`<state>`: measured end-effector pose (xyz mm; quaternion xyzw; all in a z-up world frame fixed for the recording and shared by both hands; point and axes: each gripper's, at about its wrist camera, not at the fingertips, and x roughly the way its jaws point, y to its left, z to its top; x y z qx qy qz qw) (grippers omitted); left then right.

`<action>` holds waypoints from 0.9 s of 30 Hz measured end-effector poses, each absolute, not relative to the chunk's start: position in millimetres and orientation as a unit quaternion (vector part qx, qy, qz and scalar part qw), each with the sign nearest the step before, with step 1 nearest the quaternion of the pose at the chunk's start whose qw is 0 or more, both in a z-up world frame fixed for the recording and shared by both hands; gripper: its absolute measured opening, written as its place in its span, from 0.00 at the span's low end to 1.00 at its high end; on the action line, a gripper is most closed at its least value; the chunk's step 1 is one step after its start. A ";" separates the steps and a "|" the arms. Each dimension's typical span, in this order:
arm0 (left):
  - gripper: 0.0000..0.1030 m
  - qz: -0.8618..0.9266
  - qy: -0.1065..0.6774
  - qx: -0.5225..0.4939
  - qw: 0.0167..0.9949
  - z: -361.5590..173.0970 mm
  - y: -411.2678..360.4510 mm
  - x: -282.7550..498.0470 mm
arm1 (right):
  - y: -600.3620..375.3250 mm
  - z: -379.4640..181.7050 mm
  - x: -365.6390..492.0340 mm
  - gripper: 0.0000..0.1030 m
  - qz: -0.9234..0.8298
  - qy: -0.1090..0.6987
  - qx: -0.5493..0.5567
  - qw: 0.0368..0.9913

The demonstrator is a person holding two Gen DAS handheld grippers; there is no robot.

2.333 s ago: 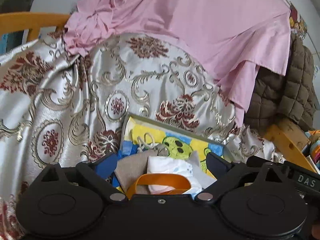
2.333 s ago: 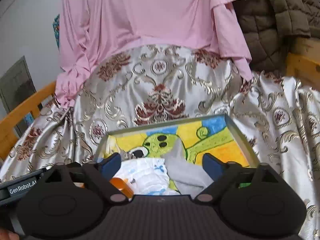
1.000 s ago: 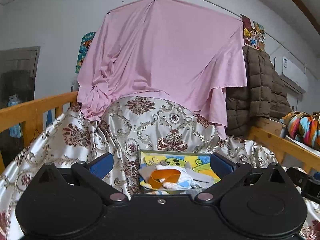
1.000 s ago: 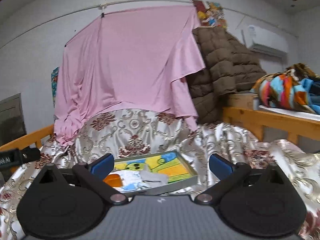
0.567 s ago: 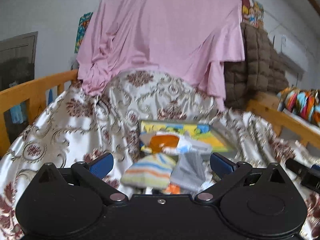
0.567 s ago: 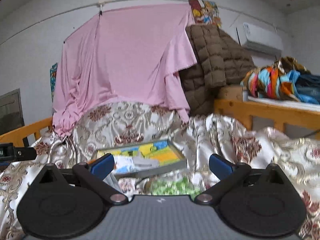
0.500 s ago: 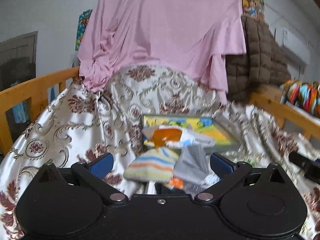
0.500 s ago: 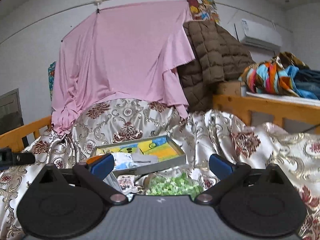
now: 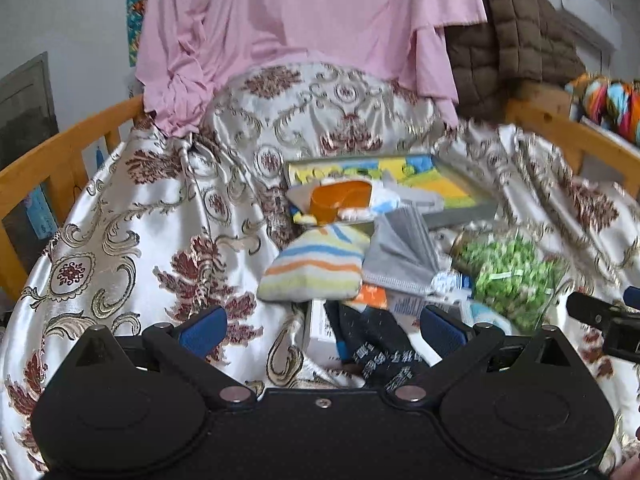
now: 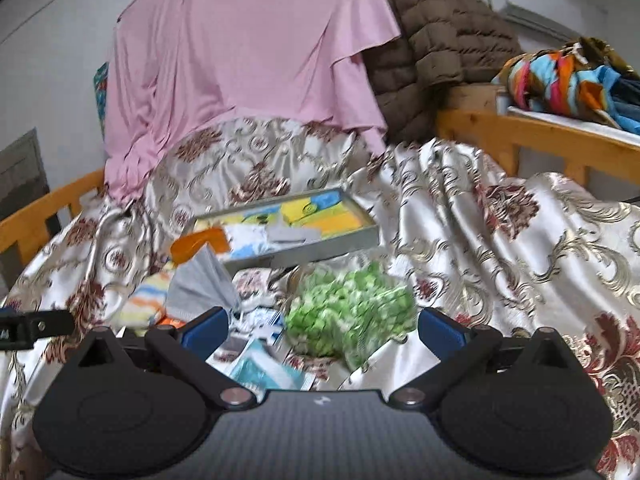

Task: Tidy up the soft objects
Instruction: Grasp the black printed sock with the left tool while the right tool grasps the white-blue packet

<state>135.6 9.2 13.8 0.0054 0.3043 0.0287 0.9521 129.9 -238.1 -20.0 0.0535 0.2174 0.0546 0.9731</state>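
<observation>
A pile of soft things lies on the patterned satin cover: a striped folded cloth (image 9: 316, 266), a grey cloth (image 9: 400, 256), black socks (image 9: 376, 348) and a bag of green pieces (image 9: 508, 272), which also shows in the right wrist view (image 10: 352, 308). Behind them a grey tray (image 9: 464, 212) with a colourful lining holds an orange band (image 9: 340, 198) and white and grey cloths; it also shows in the right wrist view (image 10: 320, 250). My left gripper (image 9: 322, 326) is open and empty above the socks. My right gripper (image 10: 322, 328) is open and empty in front of the green bag.
A pink sheet (image 9: 304, 20) hangs at the back beside a brown quilted jacket (image 10: 436, 40). Wooden bed rails (image 9: 60, 160) run on the left and on the right (image 10: 532, 136). Colourful clothes (image 10: 568, 80) lie on a shelf at the right.
Both grippers have pulled back from the tray and tipped down. The pile of cloths, socks and the green bag in front of the tray has come into view. Both stay open.
</observation>
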 end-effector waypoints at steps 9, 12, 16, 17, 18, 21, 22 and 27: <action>0.99 -0.009 0.386 0.055 0.921 -8.7 -2.7 155.0 | -209.9 -44.0 149.8 1.00 0.093 0.310 -0.005 0.946; 0.99 -0.058 0.387 0.116 0.913 -10.5 -14.8 160.1 | -204.1 -48.9 153.3 1.00 0.106 0.326 -0.014 0.939; 0.99 -0.114 0.372 0.202 0.899 -14.2 -32.0 163.7 | -200.3 -56.8 170.8 1.00 0.121 0.363 -0.024 0.924; 0.99 -0.125 0.367 0.221 0.895 -15.3 -34.2 164.4 | -198.5 -60.0 177.8 1.00 0.130 0.374 -0.031 0.918; 0.99 -0.135 0.363 0.235 0.892 -16.2 -35.7 164.5 | -196.5 -62.0 182.1 1.00 0.137 0.380 -0.040 0.914; 0.99 -0.162 0.347 0.269 0.884 -22.0 -35.0 166.8 | -189.6 -63.7 191.6 1.00 0.151 0.378 -0.100 0.908; 0.99 -0.165 0.347 0.270 0.883 -25.2 -33.4 169.1 | -187.2 -63.9 193.5 1.00 0.155 0.374 -0.127 0.906; 0.99 -0.199 0.367 0.246 0.875 -32.7 -27.2 181.5 | -189.5 -69.1 208.3 1.00 0.183 0.373 -0.164 0.895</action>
